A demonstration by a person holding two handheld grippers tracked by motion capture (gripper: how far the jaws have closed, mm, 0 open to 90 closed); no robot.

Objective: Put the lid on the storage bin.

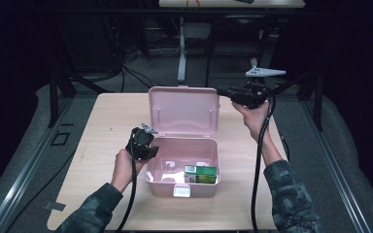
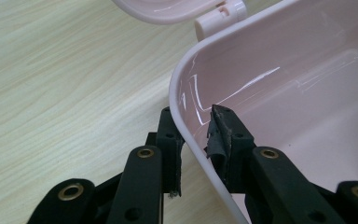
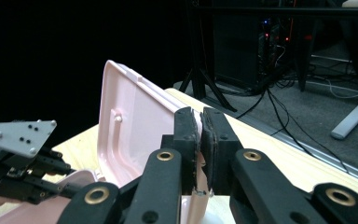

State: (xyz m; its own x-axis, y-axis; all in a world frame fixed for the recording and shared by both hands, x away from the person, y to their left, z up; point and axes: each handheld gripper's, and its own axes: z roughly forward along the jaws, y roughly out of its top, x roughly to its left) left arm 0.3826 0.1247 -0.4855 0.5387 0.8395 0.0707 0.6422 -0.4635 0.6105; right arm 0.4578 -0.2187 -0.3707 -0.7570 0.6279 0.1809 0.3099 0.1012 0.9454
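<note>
Our left gripper's [image 2: 196, 140] fingers [image 2: 228, 140] straddle the left wall of the open pink plastic box [image 1: 209, 145] — one inside, one outside, clamped on the rim. Our right gripper's [image 3: 199, 140] fingers [image 3: 186, 135] pinch the edge of the upright pink lid [image 1: 184, 109]. The box sits mid-surface on pale wood [image 1: 107, 116]; a small green carton [image 1: 201, 174] lies inside.
</note>
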